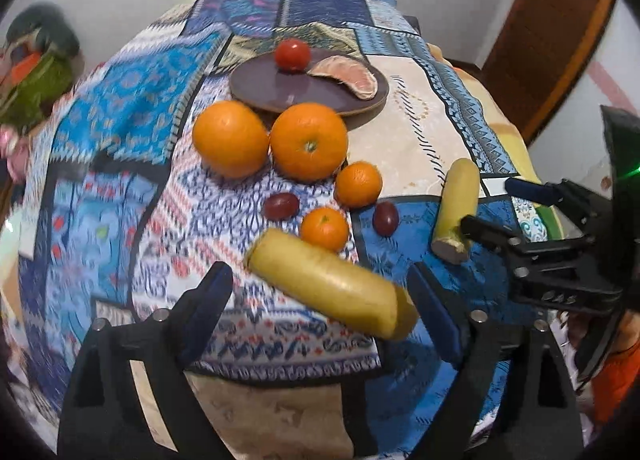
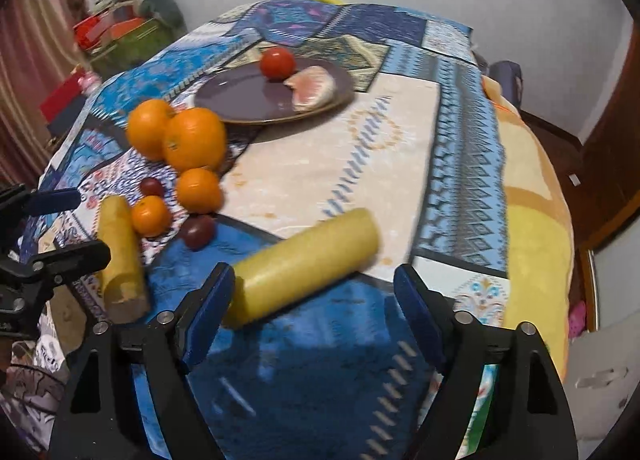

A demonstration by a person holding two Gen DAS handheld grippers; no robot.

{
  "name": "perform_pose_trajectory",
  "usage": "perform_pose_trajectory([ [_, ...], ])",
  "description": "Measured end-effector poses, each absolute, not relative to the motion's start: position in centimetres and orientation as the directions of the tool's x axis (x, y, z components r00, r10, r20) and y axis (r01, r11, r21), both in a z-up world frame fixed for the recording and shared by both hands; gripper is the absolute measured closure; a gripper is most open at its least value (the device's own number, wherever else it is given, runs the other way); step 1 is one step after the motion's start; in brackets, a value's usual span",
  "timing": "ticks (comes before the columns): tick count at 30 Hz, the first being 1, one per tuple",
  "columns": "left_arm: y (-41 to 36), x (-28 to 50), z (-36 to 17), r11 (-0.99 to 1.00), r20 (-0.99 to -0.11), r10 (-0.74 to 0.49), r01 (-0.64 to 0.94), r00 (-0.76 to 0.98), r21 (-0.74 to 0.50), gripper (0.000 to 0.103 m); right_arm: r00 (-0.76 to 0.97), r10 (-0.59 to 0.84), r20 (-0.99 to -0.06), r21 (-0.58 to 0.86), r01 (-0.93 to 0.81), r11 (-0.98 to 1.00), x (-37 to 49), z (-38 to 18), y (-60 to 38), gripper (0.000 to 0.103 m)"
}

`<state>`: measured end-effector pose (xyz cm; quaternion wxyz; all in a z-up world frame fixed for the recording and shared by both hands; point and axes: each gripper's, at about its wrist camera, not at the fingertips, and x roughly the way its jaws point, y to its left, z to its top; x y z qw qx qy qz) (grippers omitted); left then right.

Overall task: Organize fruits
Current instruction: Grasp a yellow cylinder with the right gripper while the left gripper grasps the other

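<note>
Fruit lay scattered over a bench covered by a blue patchwork-patterned cloth [image 1: 120, 108]. Toward the far edge sat a round dark purple plate [image 1: 260, 88] carrying a glossy red tomato [image 1: 292, 53] and a pale pink peeled pomelo segment [image 1: 352, 76], the two just beside each other on the plate's far half. Just off the plate's near rim stood two large bright oranges [image 1: 231, 139] [image 1: 308, 141], touching side by side. Nearer the front edge were two small mandarins [image 1: 358, 184] [image 1: 324, 229] and two dark red grapes [image 1: 281, 205] [image 1: 385, 218], all close together but mostly apart.

Two yellow banana-like pieces with blunt cut ends lay nearest the front edge. One yellow piece [image 1: 332, 284] lay aslant between the spread fingers of the left gripper [image 1: 320, 300], its lower end close to the right-hand blue pad; whether they touched I could not tell. The other yellow piece [image 2: 304, 260] lay between the wide-apart fingers of the right gripper [image 2: 312, 300], its near end at the left-hand blue pad. Neither gripper was pinching anything. Both pieces looked smooth and matte, somewhat blurred.
</note>
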<state>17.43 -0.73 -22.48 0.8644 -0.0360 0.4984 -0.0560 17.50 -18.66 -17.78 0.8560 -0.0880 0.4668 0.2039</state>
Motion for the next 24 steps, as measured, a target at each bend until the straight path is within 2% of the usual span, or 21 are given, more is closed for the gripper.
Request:
perform_pose_trajectory([
  [9, -3.0, 17.6, -25.4, 0.988, -0.902, -0.155, 0.065, 0.403, -0.141, 0.011, 0.461, 0.269, -0.846, 0.050, -0.433, 0.900, 18.1, -18.9, -16.8, 0.020],
  [17, -3.5, 17.9, -26.5, 0.997, -0.899, -0.079, 0.014, 0.432, -0.081, 0.012, 0.435, 0.273, -0.858, 0.073, -0.422, 0.903, 18.8, -19.9, -17.0, 0.020],
  [21, -2.6, 17.5, -26.0, 0.995, -0.894, -0.102, 0.035, 0.435, -0.097, 0.021, 0.423, 0.295, -0.857, 0.099, -0.426, 0.899, 18.6, -19.9, -17.7, 0.024],
  [24, -1.9, 16.8, -25.3, 0.996, -0.888, -0.082, 0.059, 0.453, -0.062, 0.024, 0.413, 0.308, -0.857, 0.110, -0.438, 0.892, 18.2, -19.8, -18.3, 0.033],
])
